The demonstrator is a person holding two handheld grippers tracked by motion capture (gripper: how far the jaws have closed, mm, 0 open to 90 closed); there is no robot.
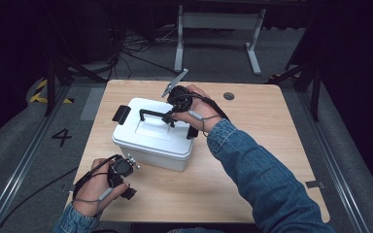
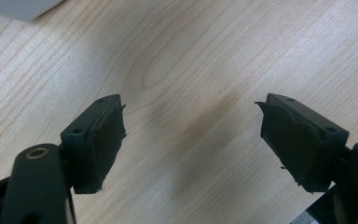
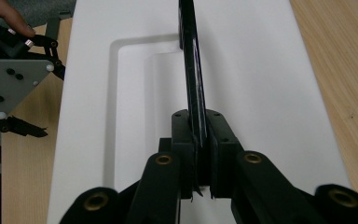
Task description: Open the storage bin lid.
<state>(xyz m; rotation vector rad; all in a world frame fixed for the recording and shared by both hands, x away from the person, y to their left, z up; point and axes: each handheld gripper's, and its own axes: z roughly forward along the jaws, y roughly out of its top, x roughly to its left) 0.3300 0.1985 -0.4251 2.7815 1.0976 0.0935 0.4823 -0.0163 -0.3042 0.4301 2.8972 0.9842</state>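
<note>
Your right gripper (image 3: pixel 199 154) has its jaws pinched tight on the black handle (image 3: pixel 191 60) of the white box (image 1: pixel 153 138) — the handle stands up on edge between the pads, over the recessed panel in the lid (image 3: pixel 256 70). From the high view that box sits mid-table, with a black latch (image 1: pixel 121 113) at its 9 o'clock end. Your left gripper (image 2: pixel 191 135) is off at about 7 o'clock from the box, jaws spread wide and holding nothing — just bare wooden table (image 2: pixel 205 56) under it.
</note>
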